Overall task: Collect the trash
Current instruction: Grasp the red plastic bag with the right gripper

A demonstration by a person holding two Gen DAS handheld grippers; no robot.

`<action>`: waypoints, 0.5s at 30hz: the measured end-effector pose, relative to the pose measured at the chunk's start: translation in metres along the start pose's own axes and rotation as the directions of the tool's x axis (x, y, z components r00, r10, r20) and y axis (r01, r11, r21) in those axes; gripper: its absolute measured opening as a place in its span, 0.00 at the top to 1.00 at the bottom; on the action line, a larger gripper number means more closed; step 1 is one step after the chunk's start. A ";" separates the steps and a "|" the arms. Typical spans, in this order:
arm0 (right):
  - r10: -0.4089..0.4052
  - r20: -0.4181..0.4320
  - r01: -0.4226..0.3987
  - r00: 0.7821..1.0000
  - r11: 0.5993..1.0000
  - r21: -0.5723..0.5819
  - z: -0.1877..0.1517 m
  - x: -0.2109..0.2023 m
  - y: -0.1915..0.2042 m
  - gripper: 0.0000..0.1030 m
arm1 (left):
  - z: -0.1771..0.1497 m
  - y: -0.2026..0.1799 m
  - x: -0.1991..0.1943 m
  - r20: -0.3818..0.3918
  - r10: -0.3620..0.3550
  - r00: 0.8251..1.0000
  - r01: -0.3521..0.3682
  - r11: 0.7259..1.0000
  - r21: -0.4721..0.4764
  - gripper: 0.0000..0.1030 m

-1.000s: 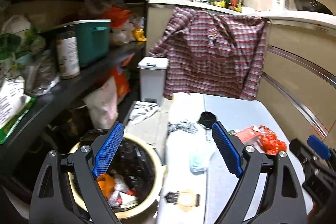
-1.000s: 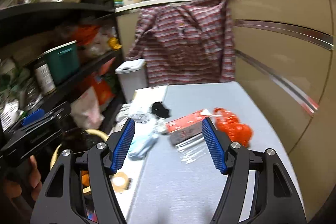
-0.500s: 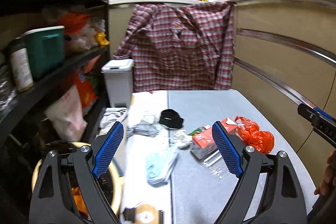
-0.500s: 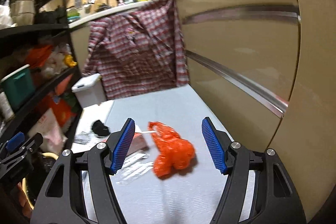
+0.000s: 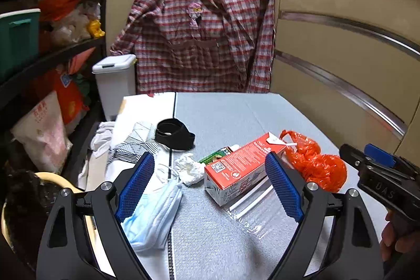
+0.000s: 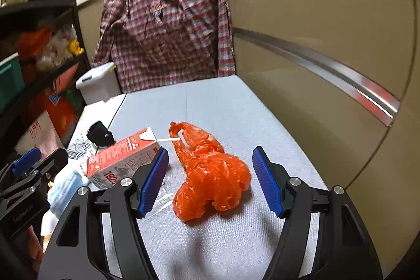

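The right gripper (image 6: 210, 180), spread wide and empty, framed a crumpled orange bag (image 6: 210, 175) on the counter (image 6: 223, 106), dead ahead at twelve o'clock, nearer it than the released left gripper (image 5: 207, 188).

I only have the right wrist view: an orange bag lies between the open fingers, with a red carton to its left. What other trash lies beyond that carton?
Observer: The left wrist view shows a crumpled white tissue between the face mask and the red carton.
Operator: Is a bin in sight?
Observer: Yes, a yellow-rimmed bin sits low at the left edge of that view.
Operator: And the left gripper?
Observer: The left gripper is open and holds nothing.
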State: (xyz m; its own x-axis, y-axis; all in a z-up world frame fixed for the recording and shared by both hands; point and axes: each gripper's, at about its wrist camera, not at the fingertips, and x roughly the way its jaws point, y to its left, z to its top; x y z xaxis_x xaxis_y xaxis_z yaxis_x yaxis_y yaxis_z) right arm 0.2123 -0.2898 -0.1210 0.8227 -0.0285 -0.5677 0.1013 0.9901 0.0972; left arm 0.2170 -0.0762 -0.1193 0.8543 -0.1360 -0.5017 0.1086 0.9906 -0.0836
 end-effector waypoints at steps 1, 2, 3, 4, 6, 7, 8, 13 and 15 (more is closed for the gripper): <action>-0.001 -0.005 0.001 1.000 1.000 -0.003 0.000 0.003 0.001 0.35 | -0.001 0.000 0.003 -0.006 -0.003 1.000 0.003 1.000 0.000 0.19; -0.002 -0.010 0.002 1.000 1.000 -0.008 -0.001 0.006 0.002 0.35 | -0.002 0.001 0.007 -0.011 -0.003 1.000 0.003 1.000 -0.001 0.19; -0.003 -0.015 0.003 1.000 1.000 -0.014 -0.001 0.010 0.005 0.35 | -0.003 0.002 0.010 -0.016 0.000 1.000 0.000 1.000 -0.004 0.19; -0.004 -0.019 0.004 1.000 1.000 -0.024 -0.002 0.014 0.007 0.35 | -0.004 0.003 0.012 -0.018 0.002 1.000 -0.002 1.000 -0.011 0.19; -0.022 -0.028 0.021 0.999 0.998 -0.055 -0.005 0.023 0.012 0.35 | -0.005 0.006 0.015 -0.025 0.004 1.000 -0.005 1.000 -0.028 0.19; -0.032 -0.035 0.029 0.999 0.997 -0.067 -0.006 0.028 0.013 0.37 | -0.005 0.008 0.017 -0.028 0.006 1.000 -0.007 0.999 -0.036 0.19; -0.045 -0.052 0.041 0.998 0.996 -0.082 -0.008 0.033 0.015 0.41 | -0.006 0.010 0.017 -0.029 0.008 1.000 -0.009 0.999 -0.039 0.19; -0.047 -0.053 0.043 0.997 0.996 -0.081 -0.011 0.036 0.008 0.78 | -0.007 0.014 0.019 -0.032 0.023 0.999 -0.024 0.999 -0.037 0.19; -0.064 -0.014 0.063 0.998 0.996 -0.059 -0.005 0.027 0.004 0.80 | -0.007 0.015 0.019 -0.032 0.022 0.999 -0.023 0.999 -0.040 0.19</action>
State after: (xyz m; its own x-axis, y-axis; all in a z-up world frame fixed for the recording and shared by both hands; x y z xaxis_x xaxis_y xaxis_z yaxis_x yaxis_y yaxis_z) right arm 0.2317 -0.2863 -0.1401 0.8068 -0.0901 -0.5840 0.1203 0.9927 0.0130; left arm 0.2313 -0.0641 -0.1359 0.8400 -0.1148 -0.5303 0.0685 0.9920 -0.1062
